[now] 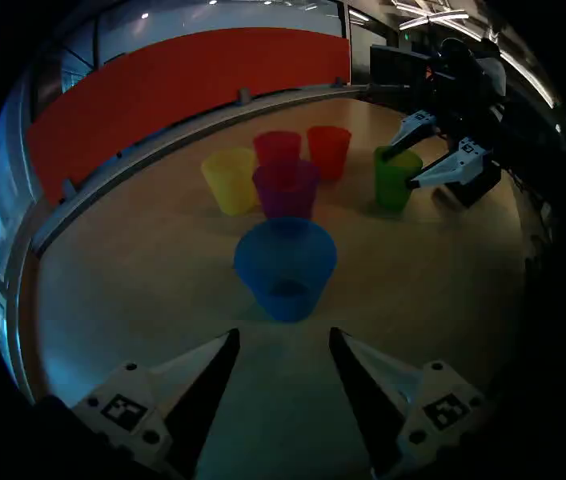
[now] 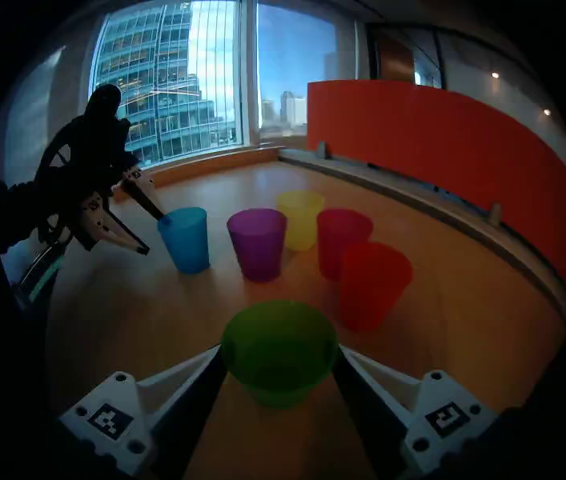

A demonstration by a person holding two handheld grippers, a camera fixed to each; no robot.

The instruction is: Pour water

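Right gripper (image 2: 278, 358) straddles the green cup (image 2: 278, 348), fingers wide at its sides; squeezing or not, can't tell. Left gripper (image 1: 283, 332) gapes empty, well apart from that cup, facing a blue cup (image 1: 285, 268).

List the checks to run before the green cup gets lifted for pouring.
1. Green cup sits between the right gripper's fingers: ok.
2. Both fingers press firmly on it: cannot tell.
3. Water inside the green cup: cannot tell.
4. Blue cup upright, mouth open: ok.
5. Left gripper steadying the blue cup: not ok; it is open and the cup stands ahead of its fingertips.
6. Nearest red cup stands apart from the green cup: ok.
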